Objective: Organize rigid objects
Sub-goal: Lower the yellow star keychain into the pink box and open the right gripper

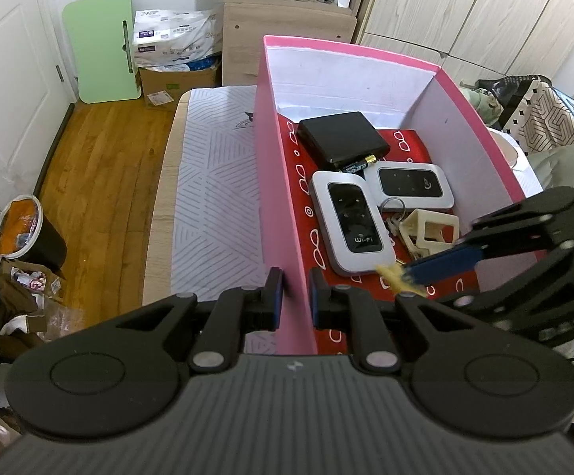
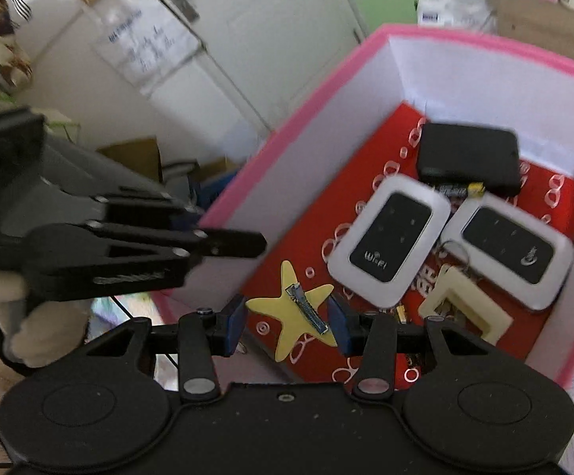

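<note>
A pink box (image 1: 275, 198) with a red floor holds a black case (image 1: 342, 138), two white WiFi routers (image 1: 350, 221) (image 1: 413, 184), a battery (image 1: 360, 165), keys and a cream frame (image 1: 431, 229). My left gripper (image 1: 295, 297) is shut on the box's near left wall. My right gripper (image 2: 290, 316) is shut on a yellow star hair clip (image 2: 300, 308), held over the box's near end. The right gripper also shows in the left wrist view (image 1: 409, 277), with the star (image 1: 395, 277) at its tip.
The box stands on a table with a white patterned cloth (image 1: 215, 206). A wooden floor (image 1: 96, 166), a bin (image 1: 29, 233) and cardboard boxes lie to the left. A shelf unit (image 1: 287, 19) and wardrobes stand behind.
</note>
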